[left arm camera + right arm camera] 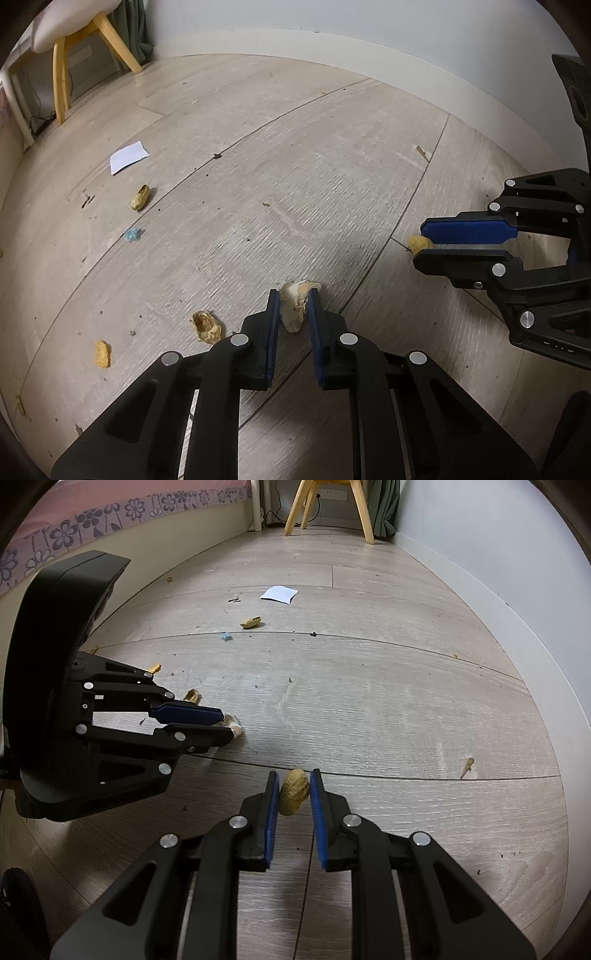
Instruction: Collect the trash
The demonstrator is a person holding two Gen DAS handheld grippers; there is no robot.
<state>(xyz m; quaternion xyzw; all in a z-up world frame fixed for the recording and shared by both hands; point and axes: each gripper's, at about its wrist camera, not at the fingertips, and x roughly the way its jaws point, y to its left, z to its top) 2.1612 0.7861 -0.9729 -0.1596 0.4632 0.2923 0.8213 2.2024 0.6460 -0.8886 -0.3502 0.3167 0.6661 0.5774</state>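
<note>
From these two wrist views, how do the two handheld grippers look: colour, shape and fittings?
Both look alike. The left gripper and the right gripper have matte black linkage arms with triangular cut-outs, joined by round silver pins. Each finger ends in a flat blue pad with a ribbed face. Seen from the right wrist camera, the left gripper has a bulky, rounded black housing behind it. No cables, sleeves or hands show.

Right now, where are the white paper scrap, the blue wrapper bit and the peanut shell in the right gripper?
white paper scrap (279, 594), right wrist view, middle of the sheet.
blue wrapper bit (132, 235), left wrist view, centre of the crumple.
peanut shell (293, 792), right wrist view, middle of its rounded side.
</note>
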